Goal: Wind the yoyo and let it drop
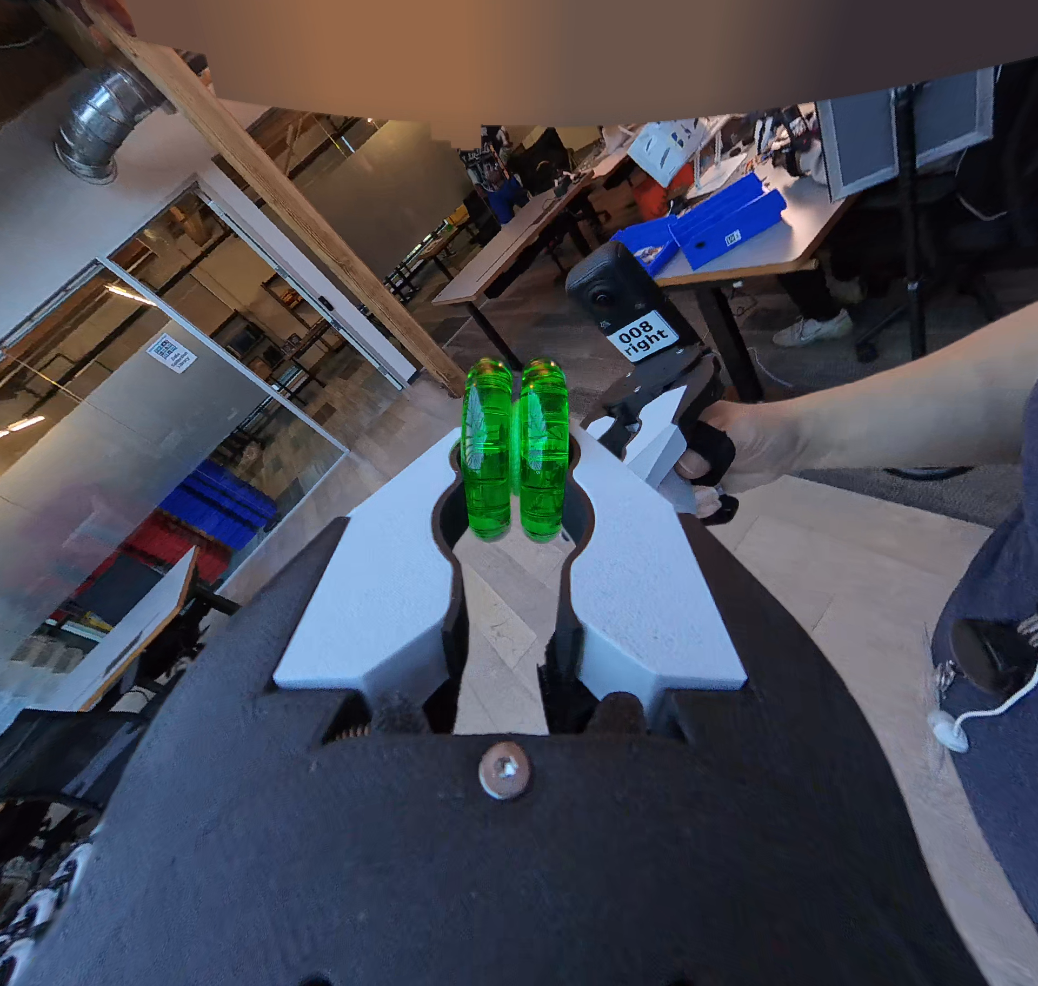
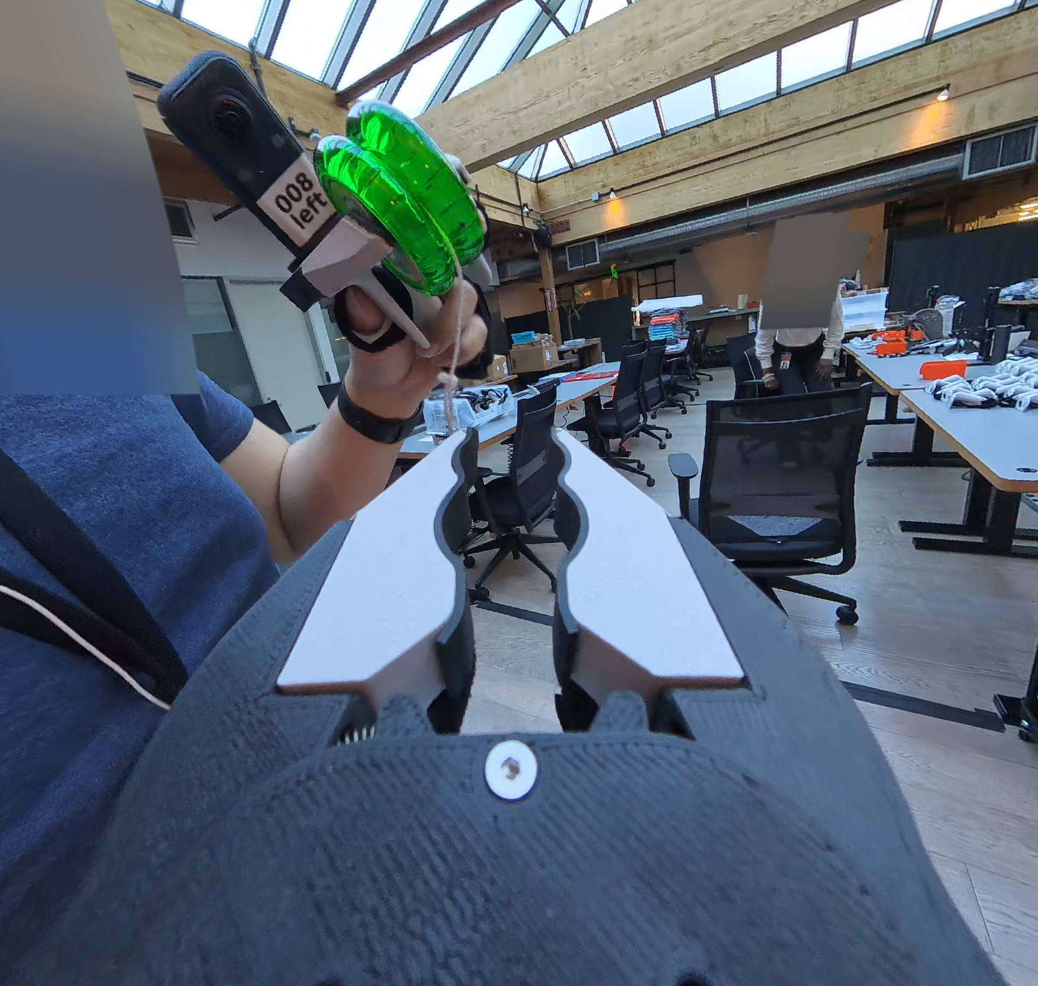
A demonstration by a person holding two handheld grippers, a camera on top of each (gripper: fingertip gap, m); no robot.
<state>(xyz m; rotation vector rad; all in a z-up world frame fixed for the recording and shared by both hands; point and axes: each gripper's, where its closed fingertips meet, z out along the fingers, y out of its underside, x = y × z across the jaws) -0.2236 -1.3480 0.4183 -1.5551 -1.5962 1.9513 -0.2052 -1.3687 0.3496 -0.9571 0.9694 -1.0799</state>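
A translucent green yoyo [image 1: 514, 453] is clamped edge-on between the white fingers of my left gripper [image 1: 514, 447], held up in the air. In the right wrist view the yoyo [image 2: 399, 200] sits in the left gripper [image 2: 387, 251] at the upper left. A pale string [image 2: 456, 341] with a knot hangs from its groove down to just beyond my right gripper's left fingertip. My right gripper [image 2: 514, 442] has its jaws apart with nothing between them. It also shows in the left wrist view [image 1: 640, 447], to the right of the yoyo.
The person's blue-shirted torso [image 2: 112, 509] is close on the left. Black office chairs [image 2: 781, 487] and grey desks [image 2: 977, 442] stand ahead, and a person [image 2: 797, 352] stands at the back. A desk with blue bins [image 1: 724, 223] is behind the right gripper. My hands' fingertips stand some 8 cm from each other.
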